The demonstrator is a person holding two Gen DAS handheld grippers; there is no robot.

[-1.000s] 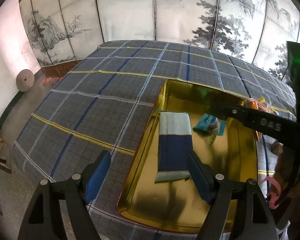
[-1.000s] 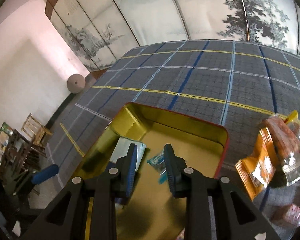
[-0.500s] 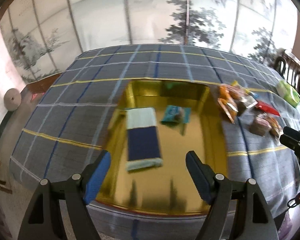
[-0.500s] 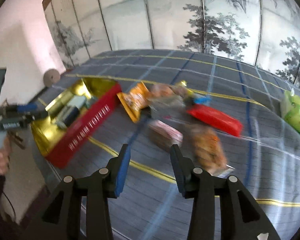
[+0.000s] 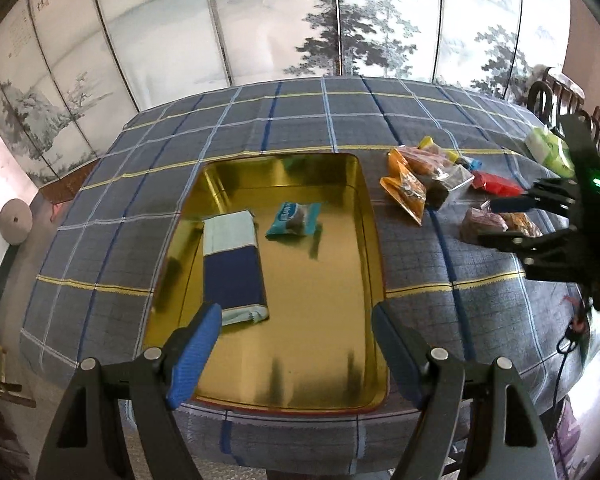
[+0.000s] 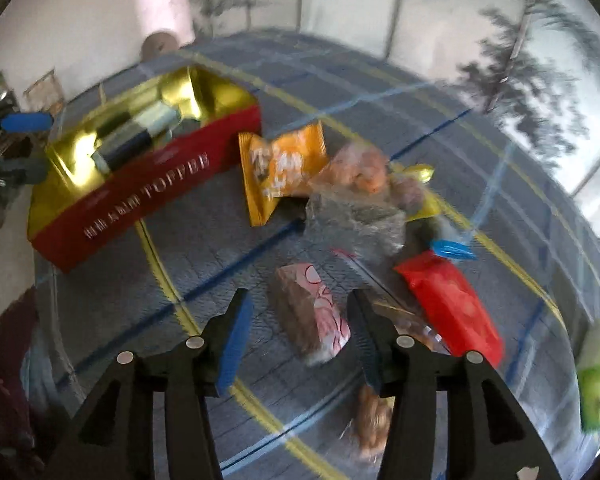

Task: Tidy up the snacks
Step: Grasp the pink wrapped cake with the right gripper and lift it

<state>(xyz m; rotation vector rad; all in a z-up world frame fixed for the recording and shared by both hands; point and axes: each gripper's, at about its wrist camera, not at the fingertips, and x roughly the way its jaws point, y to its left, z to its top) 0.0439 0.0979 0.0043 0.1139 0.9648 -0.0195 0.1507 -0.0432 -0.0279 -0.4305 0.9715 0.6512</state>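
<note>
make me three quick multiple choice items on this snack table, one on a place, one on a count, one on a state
1. Where does the orange packet lie?
A. inside the tin
B. on the cloth beside the tin's red wall
C. under the green packet

2. How many snacks lie in the gold tin?
A. none
B. two
C. five

3. What is the right tool doing?
A. open above the pink-wrapped snack
B. clamped on the red packet
C. shut and empty

Answers: 1 B, it lies next to the TOFFEE side; 2 B, a blue-and-white pack and a small teal packet; 3 A, the snack lies on the cloth, its pads clear of it.
</note>
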